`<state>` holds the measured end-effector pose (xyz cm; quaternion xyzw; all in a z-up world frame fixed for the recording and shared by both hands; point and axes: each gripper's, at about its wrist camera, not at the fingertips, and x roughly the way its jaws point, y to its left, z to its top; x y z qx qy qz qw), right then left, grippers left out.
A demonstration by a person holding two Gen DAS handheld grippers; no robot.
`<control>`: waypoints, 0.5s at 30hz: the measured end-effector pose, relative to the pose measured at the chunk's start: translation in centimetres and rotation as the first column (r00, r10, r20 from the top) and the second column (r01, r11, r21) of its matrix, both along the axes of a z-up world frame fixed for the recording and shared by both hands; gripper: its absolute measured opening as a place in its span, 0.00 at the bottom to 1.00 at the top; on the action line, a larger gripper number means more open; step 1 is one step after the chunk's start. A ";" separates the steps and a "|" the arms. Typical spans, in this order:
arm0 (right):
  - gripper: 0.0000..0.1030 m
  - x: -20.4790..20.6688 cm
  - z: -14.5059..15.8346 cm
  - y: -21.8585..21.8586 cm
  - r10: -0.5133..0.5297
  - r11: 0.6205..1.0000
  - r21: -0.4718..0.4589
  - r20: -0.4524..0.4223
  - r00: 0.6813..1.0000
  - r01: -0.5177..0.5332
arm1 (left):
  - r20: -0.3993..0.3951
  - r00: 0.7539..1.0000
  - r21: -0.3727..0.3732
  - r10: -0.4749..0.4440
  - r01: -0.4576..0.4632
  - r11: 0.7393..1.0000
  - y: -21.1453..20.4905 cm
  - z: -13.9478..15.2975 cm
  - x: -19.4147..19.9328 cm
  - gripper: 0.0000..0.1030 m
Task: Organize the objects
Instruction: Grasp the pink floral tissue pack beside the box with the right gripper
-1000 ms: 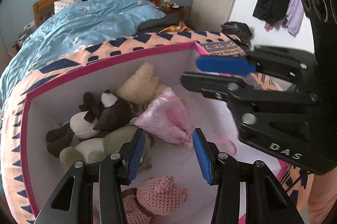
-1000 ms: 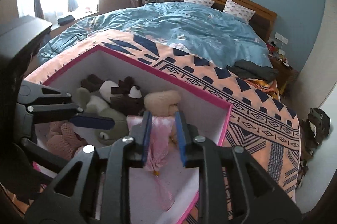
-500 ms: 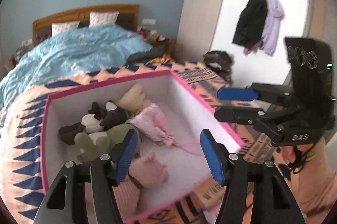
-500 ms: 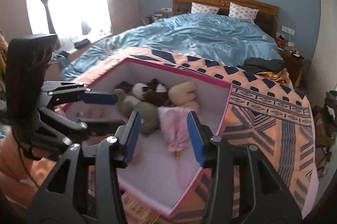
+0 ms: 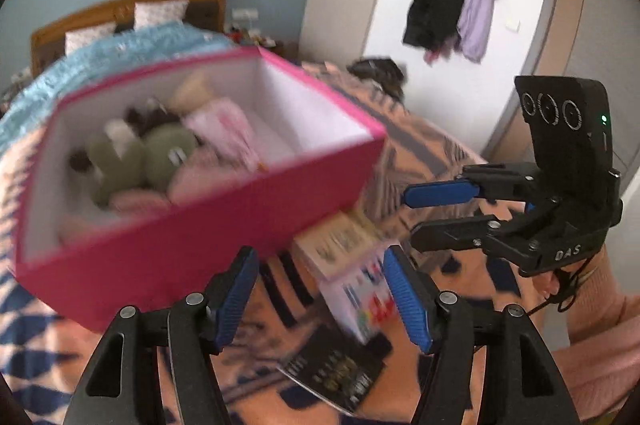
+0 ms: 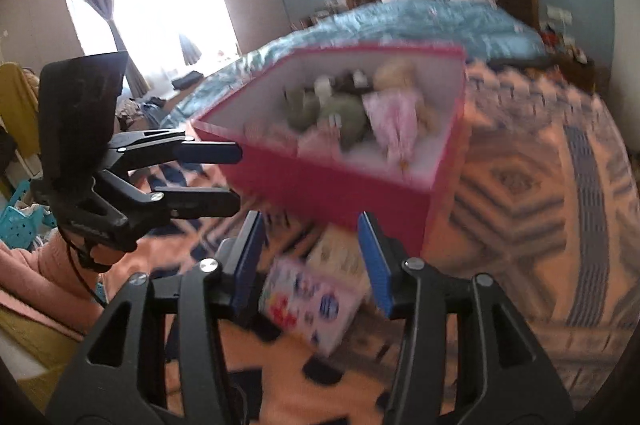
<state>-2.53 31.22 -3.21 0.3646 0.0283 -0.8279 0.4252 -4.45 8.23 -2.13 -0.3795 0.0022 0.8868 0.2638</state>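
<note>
Jaws of your left gripper [image 5: 320,299] and right gripper [image 6: 310,259] have just been opening, both released and empty, above the picture book [image 6: 316,301] beside the pink box [image 5: 192,241].

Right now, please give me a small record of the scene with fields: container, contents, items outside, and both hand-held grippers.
container: pink cardboard box with white inside, on the patterned orange and blue blanket
contents: green plush toy, pink fabric pouch, other soft toys, blurred
items outside: colourful printed books lying in front of the box
left hand-held gripper: open, empty, jaws have just been opening
right hand-held gripper: open, empty, opened within the last second
</note>
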 end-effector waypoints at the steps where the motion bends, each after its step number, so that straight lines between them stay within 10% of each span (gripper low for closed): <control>1: 0.49 0.1 -0.9 0.3 -0.014 1.000 0.002 0.030 0.999 0.013 | 0.013 1.000 0.001 -0.005 0.005 1.000 0.2 -0.6 0.1 0.65; 15: 0.49 0.1 -5.7 1.8 -0.096 0.994 -0.033 0.184 0.978 0.104 | 0.088 0.996 -0.007 0.030 -0.029 1.000 1.9 -3.8 1.4 0.63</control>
